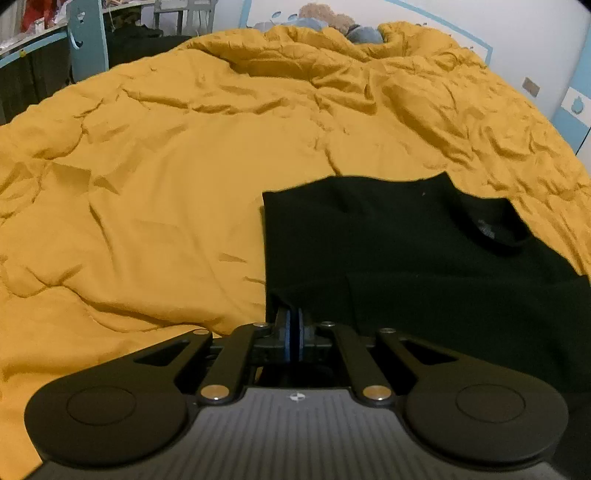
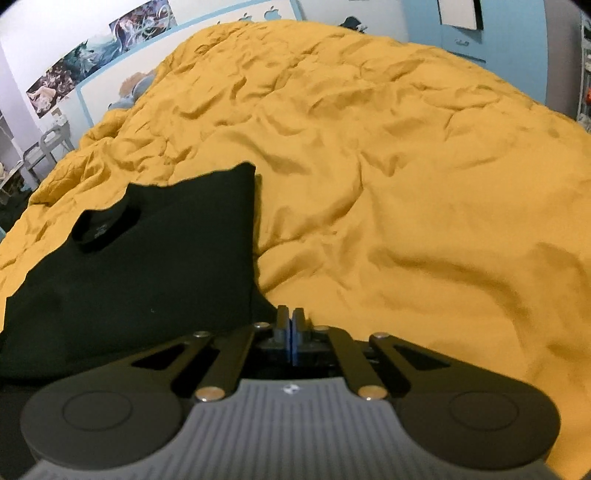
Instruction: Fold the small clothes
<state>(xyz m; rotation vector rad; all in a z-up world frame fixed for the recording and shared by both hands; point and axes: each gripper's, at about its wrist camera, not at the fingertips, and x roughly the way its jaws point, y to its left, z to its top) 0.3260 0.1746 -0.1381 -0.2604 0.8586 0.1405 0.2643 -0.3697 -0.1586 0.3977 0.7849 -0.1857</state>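
A black T-shirt (image 1: 406,251) lies on a mustard-yellow bedspread (image 1: 166,184), partly folded, with its neck opening toward the far right. My left gripper (image 1: 294,314) is shut on the shirt's near left edge, the cloth pinched between its blue pads. In the right wrist view the same shirt (image 2: 147,266) lies to the left with its collar at the far left. My right gripper (image 2: 290,314) is shut at the shirt's near right corner, which reaches its fingers; the pinch itself is hard to see.
The wrinkled bedspread (image 2: 406,184) covers the whole bed. A plush toy (image 1: 325,18) lies at the headboard. Blue furniture (image 1: 88,40) stands at the far left and a blue cabinet (image 2: 480,33) beyond the bed.
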